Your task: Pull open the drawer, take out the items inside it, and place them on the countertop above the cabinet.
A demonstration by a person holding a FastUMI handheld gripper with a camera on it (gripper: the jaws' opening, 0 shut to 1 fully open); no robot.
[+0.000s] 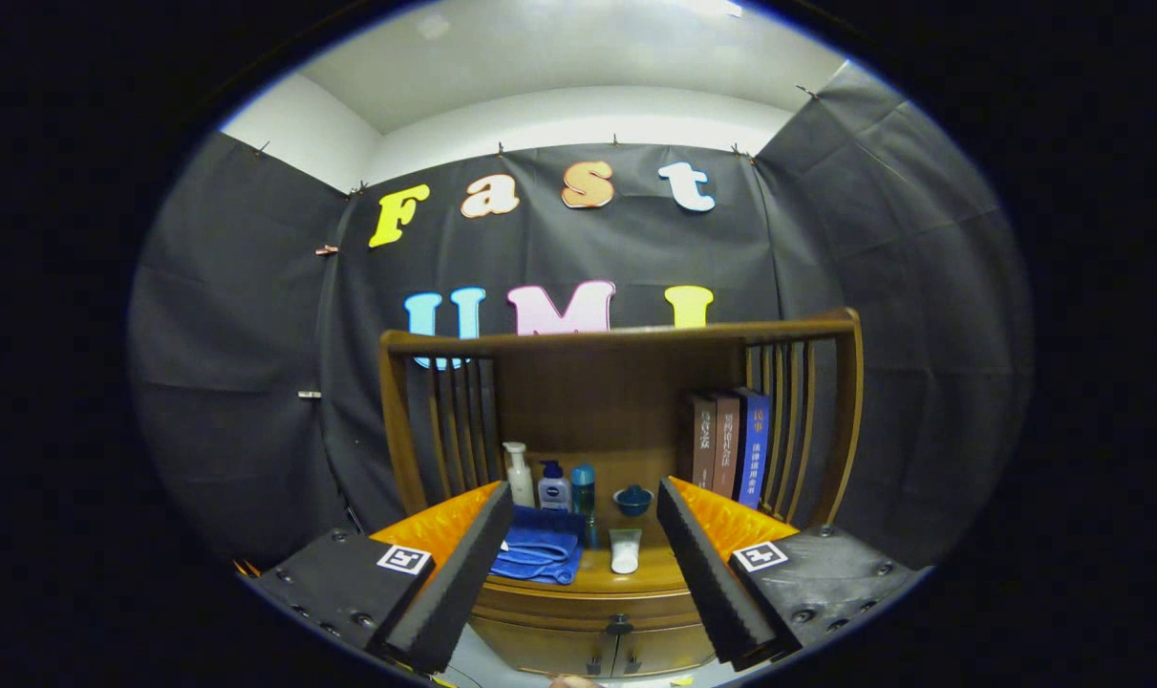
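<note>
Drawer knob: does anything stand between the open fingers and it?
Nothing visible does. The gripper is open and holds nothing; the drawer knob sits ahead, low between its fingers, the drawer still shut.

- The gripper (578, 564) hangs in front of the wooden cabinet (588, 612), fingers spread wide with nothing between them.
- The drawer (616, 604) sits closed under the countertop (650, 576).
- On the countertop, a folded blue towel (540, 554) lies near the front edge, a white tube (624, 551) beside it.
- Three bottles (551, 483) and a small blue bowl (632, 498) stand behind.
- Books (731, 449) stand upright at the right rear corner.
</note>
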